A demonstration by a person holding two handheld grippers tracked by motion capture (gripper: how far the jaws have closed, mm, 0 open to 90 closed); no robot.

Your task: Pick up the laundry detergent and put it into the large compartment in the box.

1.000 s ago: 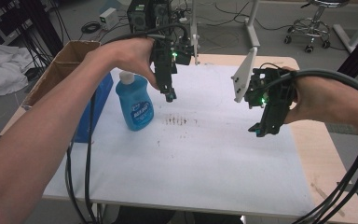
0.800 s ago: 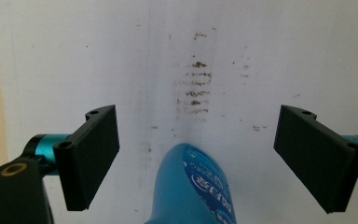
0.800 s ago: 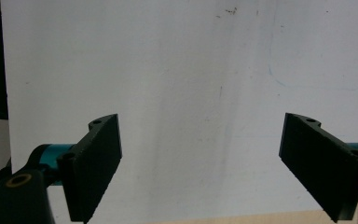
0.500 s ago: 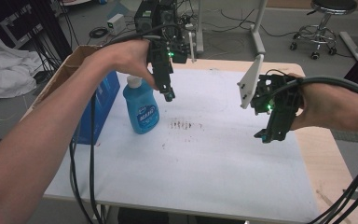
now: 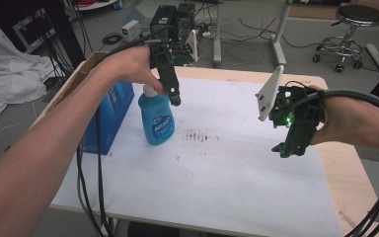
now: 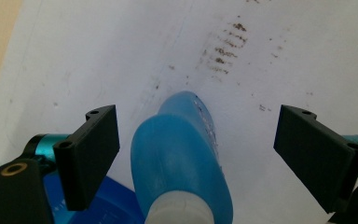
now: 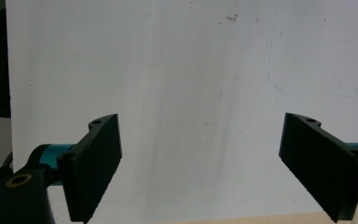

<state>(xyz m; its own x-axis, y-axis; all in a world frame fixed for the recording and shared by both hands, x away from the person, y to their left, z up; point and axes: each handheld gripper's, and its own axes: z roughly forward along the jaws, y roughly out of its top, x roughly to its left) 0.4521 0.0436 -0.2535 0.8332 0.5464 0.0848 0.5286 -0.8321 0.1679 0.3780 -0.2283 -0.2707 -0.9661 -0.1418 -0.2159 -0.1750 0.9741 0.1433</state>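
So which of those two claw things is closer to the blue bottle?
The left. The left gripper hangs open right above the blue bottle, jaws either side; the right gripper hovers far across the white sheet.

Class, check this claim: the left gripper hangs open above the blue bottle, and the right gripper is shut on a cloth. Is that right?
Not quite. The right gripper is open and holds nothing, as the right gripper view shows. The left gripper does hang open above the blue bottle.

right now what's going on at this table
A person holds a gripper in each hand over a white sheet. The left gripper hangs above a blue bottle, jaws open on either side of it, not touching. The right gripper hovers open over bare sheet. Dark smudges lie beside the bottle, and a blue box stands left of it.
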